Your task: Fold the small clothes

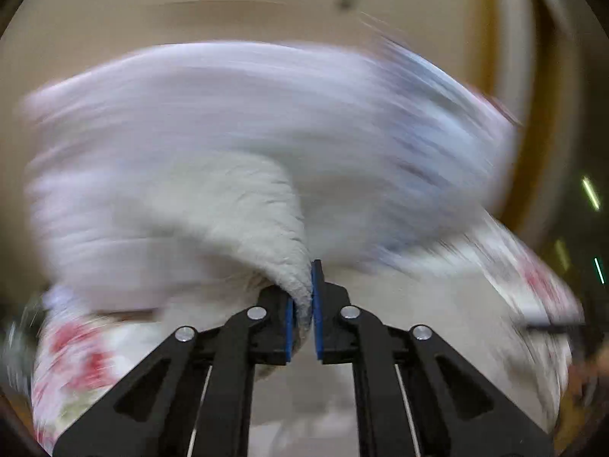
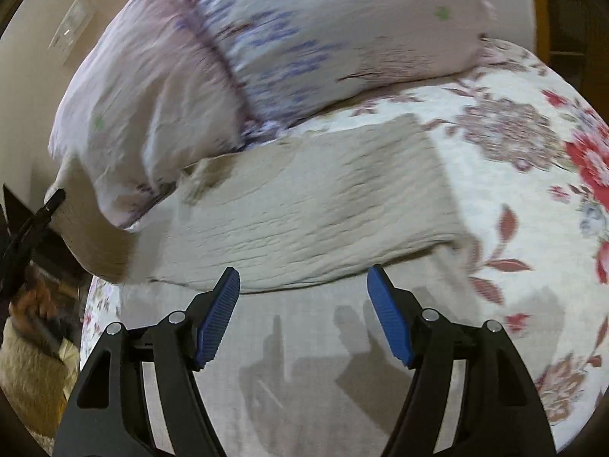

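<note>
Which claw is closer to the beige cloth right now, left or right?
Left. The left claw is shut on an edge of the beige cloth, touching it. The right claw is open, just short of the cloth's near edge, above the floral bedspread.

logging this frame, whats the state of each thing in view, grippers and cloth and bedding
left gripper: shut on the beige cloth, pinching an edge
right gripper: open, holding nothing, just short of the cloth
beige cloth: lying on the bedspread, left part lifted off it
pillow: resting on the bedspread behind the cloth
floral bedspread: spread flat under everything
</note>
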